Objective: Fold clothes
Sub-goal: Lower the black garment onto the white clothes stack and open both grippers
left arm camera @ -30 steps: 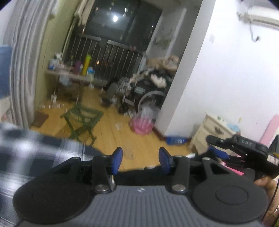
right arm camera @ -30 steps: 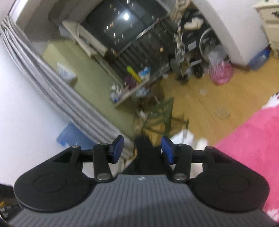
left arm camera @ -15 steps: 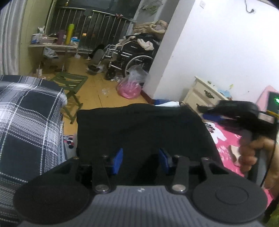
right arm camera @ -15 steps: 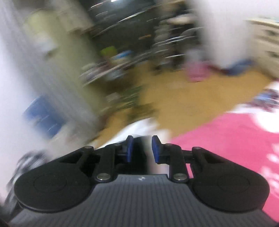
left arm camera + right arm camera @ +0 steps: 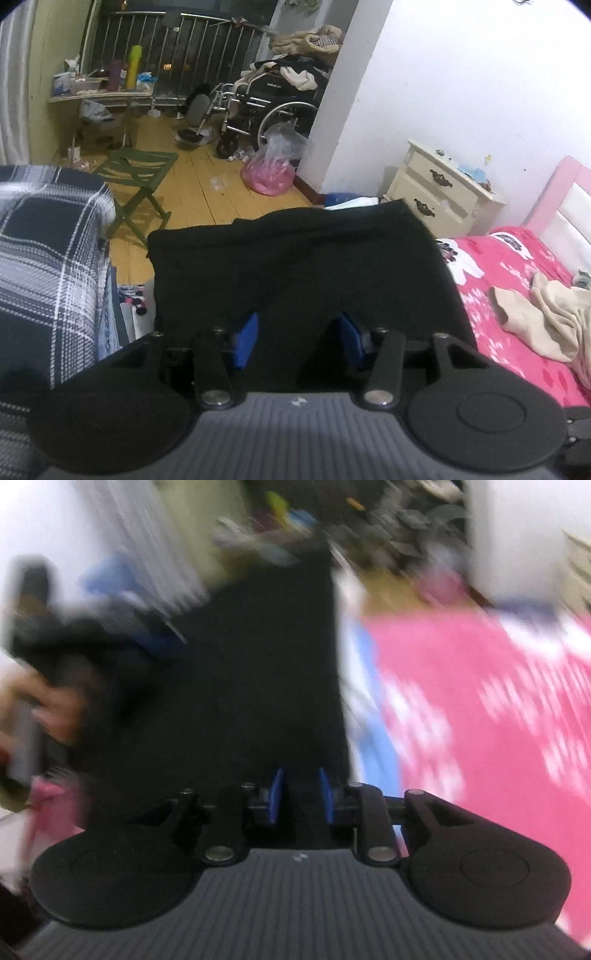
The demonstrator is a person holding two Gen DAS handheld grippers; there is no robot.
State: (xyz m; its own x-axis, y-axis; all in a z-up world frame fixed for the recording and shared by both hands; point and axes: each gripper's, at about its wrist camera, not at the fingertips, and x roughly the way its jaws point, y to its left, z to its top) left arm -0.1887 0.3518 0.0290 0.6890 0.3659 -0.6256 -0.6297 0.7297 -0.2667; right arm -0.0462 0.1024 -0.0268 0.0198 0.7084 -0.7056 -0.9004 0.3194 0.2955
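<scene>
Black cloth fills the middle of both my views: the black garment (image 5: 295, 258) lies spread across the bed (image 5: 517, 332), over the near edge of the pink flowered bedspread (image 5: 491, 295), with its far hem toward the wooden floor (image 5: 199, 192).

My left fingers (image 5: 299, 338) stand about half apart and are opening. The dark fabric bunches up between the two blue pads (image 5: 245, 341), but I cannot tell for sure whether they press on it; there seems to be slack on either side.

My right fingers (image 5: 301, 795) are much closer together and closing, with a narrow ridge of the same black garment (image 5: 258, 664) standing between the blue pads (image 5: 276, 794). That view is heavily smeared, so I cannot tell whether the pads already pinch the cloth. At its left edge I make out my left hand (image 5: 48, 709) around the other tool's handle, beside the garment.

To the left of the garment lies a navy and white plaid blanket (image 5: 48, 266). On the bedspread to the right sits a crumpled beige garment (image 5: 546, 314), apart from the black one. Beyond the bed stand a cream nightstand (image 5: 436, 188), a green folding stool (image 5: 136, 166), a pink plastic bag (image 5: 271, 173) and a wheelchair (image 5: 266, 110) heaped with clothes.
</scene>
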